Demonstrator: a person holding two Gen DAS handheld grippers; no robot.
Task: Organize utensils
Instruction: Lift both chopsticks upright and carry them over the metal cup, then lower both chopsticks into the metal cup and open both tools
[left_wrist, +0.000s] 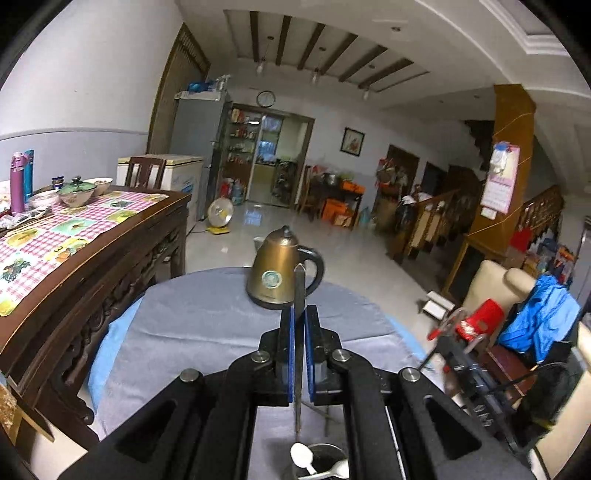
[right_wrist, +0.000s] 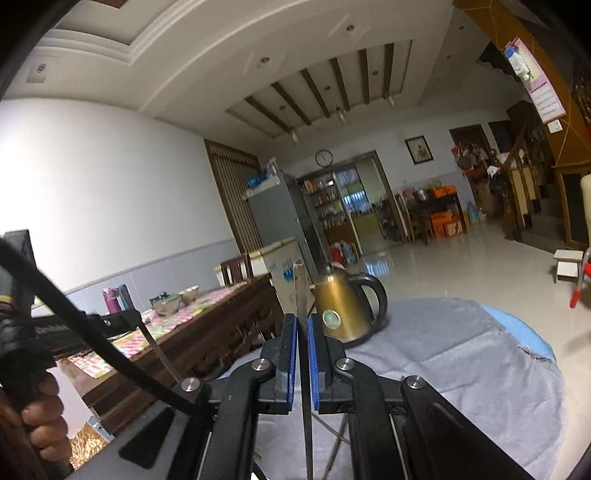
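Risk lies in thin grips; left gripper (left_wrist: 299, 317) is clamped on a slim metal utensil (left_wrist: 298, 291) standing upright between its blue pads, handle end hanging over a cup (left_wrist: 334, 452) that holds white spoons (left_wrist: 303, 457); right gripper (right_wrist: 302, 325) pinches a second metal utensil (right_wrist: 301, 291) likewise; either could pivot or slip if tilted; kettle (left_wrist: 277, 271) stands near ahead on the grey cloth (left_wrist: 192, 314), liable to be knocked.
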